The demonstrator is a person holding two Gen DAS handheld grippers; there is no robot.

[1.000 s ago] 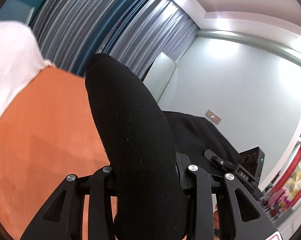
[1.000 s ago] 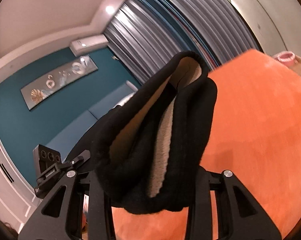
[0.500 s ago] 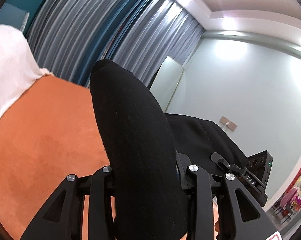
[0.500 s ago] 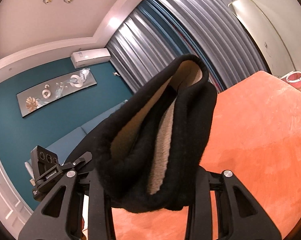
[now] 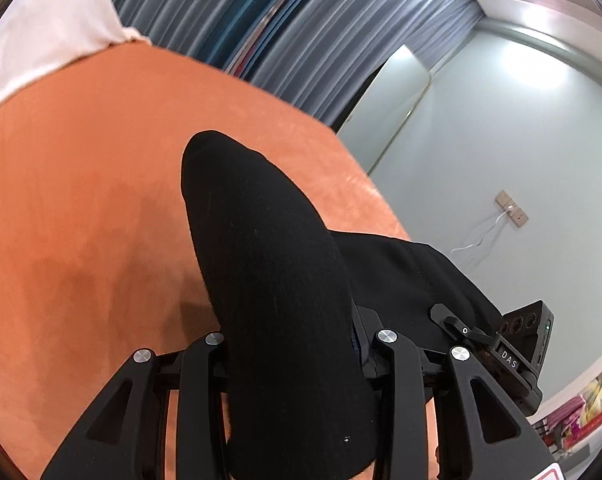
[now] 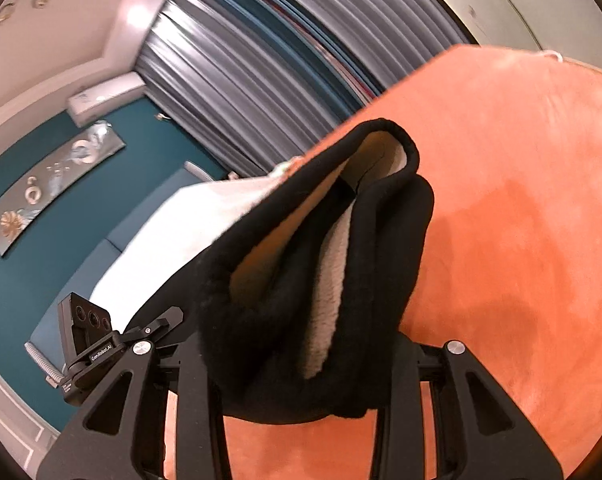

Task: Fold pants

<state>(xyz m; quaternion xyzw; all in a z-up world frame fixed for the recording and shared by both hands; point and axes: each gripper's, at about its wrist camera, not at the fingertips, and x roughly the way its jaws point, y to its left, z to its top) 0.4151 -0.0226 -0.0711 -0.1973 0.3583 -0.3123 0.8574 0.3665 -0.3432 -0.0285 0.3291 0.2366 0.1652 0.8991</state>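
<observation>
Black pants with a pale fleece lining hang between both grippers above an orange bed cover. In the left wrist view a thick black fold of the pants (image 5: 277,292) fills the jaws of my left gripper (image 5: 297,364), which is shut on it; more black cloth stretches off to the right. In the right wrist view my right gripper (image 6: 301,376) is shut on a bunched edge of the pants (image 6: 285,320), its cream lining showing inside the fold. The fingertips of both grippers are hidden by the cloth.
The orange bed cover (image 5: 81,220) spreads below and ahead in both views. White bedding (image 5: 49,28) lies at its far end. Striped curtains (image 6: 269,52), a teal wall with a picture (image 6: 49,184) and a pale wall with a socket (image 5: 511,208) stand beyond.
Both grippers have come down and tipped forward with the pants still held. The orange cover now fills much more of each view and the ceiling has mostly left the frame.
</observation>
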